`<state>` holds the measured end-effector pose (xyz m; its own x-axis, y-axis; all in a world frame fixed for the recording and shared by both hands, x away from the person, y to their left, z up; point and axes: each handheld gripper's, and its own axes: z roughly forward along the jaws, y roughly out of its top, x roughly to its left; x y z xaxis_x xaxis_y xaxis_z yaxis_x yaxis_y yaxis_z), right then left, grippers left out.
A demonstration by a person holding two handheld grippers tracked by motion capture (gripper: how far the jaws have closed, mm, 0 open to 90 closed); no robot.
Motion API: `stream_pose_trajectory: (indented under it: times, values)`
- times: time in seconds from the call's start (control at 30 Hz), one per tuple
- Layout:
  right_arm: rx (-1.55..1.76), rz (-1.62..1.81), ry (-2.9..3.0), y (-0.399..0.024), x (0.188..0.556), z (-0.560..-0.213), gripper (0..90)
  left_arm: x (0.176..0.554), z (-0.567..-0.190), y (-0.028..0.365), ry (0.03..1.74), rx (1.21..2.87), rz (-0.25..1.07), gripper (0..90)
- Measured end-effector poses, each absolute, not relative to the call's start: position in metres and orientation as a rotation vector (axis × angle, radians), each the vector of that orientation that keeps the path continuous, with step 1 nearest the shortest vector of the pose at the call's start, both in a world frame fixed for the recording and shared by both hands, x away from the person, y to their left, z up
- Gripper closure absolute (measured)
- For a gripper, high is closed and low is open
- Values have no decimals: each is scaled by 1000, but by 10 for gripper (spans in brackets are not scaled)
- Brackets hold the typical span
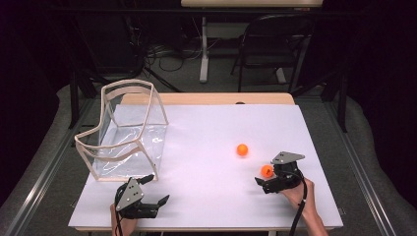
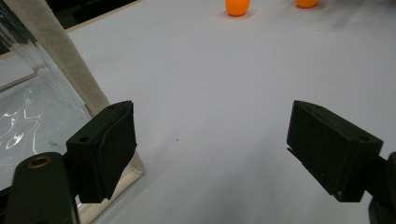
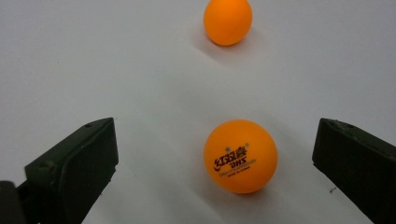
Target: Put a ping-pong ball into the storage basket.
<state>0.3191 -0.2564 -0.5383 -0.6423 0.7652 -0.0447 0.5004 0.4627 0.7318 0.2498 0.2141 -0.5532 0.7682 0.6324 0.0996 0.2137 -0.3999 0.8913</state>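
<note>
High view: a dark room with a folding chair (image 1: 273,42) and floor cables surrounds a white-topped table (image 1: 206,128). A clear plastic basket with a pale wooden frame (image 1: 125,130) stands at the table's left. Two orange table-tennis balls lie right of centre: the far ball (image 1: 242,150) sits apart, and the near ball (image 1: 266,170) sits between the spread fingers of the right gripper (image 1: 269,176), held by a hand (image 1: 295,194) entering from the bottom edge. The left gripper (image 1: 155,189) rests near the front edge, just beside the basket's near corner, fingers spread and holding nothing.

Left gripper view: both black fingers (image 2: 105,149) stand wide apart above bare table. The basket's padded frame post (image 2: 60,56) runs just beside the left finger. Both balls lie at the top edge, well apart from the fingers.

Right gripper view: the fingers (image 3: 74,168) are spread wide. The near ball (image 3: 240,156), printed with a red logo, rests on the table between them, untouched by either. The far ball (image 3: 228,21) lies beyond it.
</note>
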Motion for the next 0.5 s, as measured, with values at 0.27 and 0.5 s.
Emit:
stream_pose_trajectory:
  times: [0.27,0.5]
  values:
    - [1079,926,2367,-252,322,-541,141,250,-553,214,636,1973,534,158]
    - [1108,882,2359,-251,324,-542,261,250,-553,214,638,1969,532,157]
